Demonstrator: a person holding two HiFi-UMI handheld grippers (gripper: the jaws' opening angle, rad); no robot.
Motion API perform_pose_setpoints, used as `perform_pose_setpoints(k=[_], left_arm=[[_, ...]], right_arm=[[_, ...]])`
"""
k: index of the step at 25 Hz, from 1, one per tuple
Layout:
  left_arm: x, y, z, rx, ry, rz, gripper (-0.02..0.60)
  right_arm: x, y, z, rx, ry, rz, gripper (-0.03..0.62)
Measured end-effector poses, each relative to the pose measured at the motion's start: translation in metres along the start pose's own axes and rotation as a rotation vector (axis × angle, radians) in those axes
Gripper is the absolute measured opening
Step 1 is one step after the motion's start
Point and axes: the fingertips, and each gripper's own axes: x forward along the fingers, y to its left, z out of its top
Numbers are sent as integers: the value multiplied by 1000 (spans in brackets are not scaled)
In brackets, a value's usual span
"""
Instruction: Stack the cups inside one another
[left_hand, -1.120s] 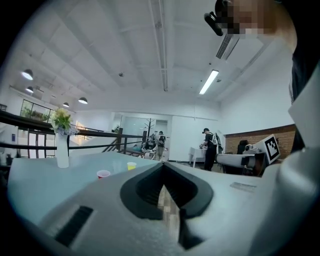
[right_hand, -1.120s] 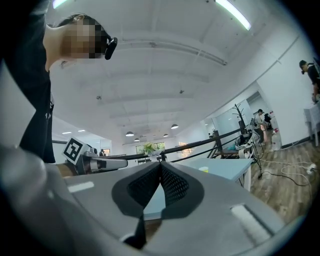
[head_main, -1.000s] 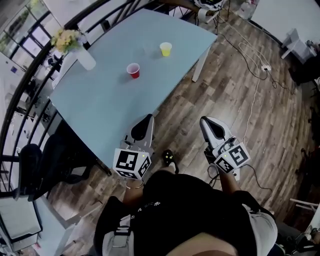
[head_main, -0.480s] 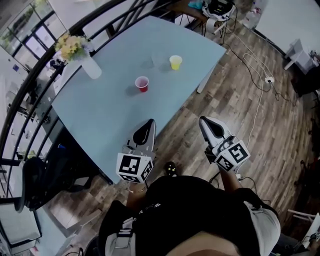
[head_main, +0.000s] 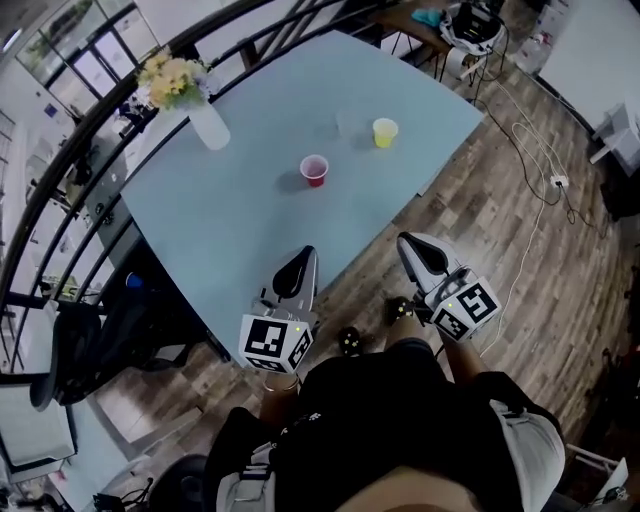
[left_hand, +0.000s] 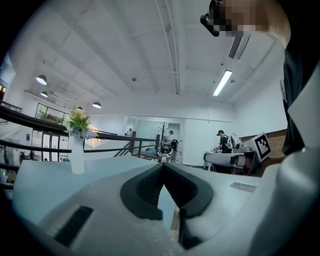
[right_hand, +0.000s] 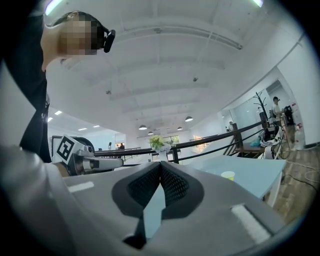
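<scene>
Left claw (head_main: 302, 254) jaws pressed together, empty, over near edge of tabletop (head_main: 230, 220). Right claw (head_main: 406, 242) jaws together, empty, over floor (head_main: 480, 230). Red cup (head_main: 314, 170) and yellow cup (head_main: 385, 132) upright on tabletop, apart, away from both claws.

A large pale blue worktop (head_main: 230, 220) on white legs stands on a dark wood-plank floor (head_main: 500, 250). At its far corner is a tall white vase of yellow flowers (head_main: 210, 128), close to a curved black metal railing (left_hand: 30, 119) that runs along the worktop's far side. Beyond the railing are black-framed windows (head_main: 85, 62) letting in daylight. A black office chair (head_main: 70, 345) sits below the worktop's left edge. A white cable (head_main: 520, 140) trails across the planks to a white power strip (head_main: 560, 181). The white ribbed ceiling (left_hand: 125, 50) carries a lit strip light (left_hand: 222, 83) and round lamps (left_hand: 41, 79). The walls are white.
</scene>
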Motion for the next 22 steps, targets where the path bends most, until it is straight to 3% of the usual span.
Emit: perform_pose_setpoints(k=[11, 22], left_arm=[[6, 28, 7, 17, -2, 163, -15], [27, 59, 19, 21, -10, 408, -15]], right_arm=[[52, -30, 1, -4, 14, 133, -5], [123, -67, 0, 24, 28, 341, -5]])
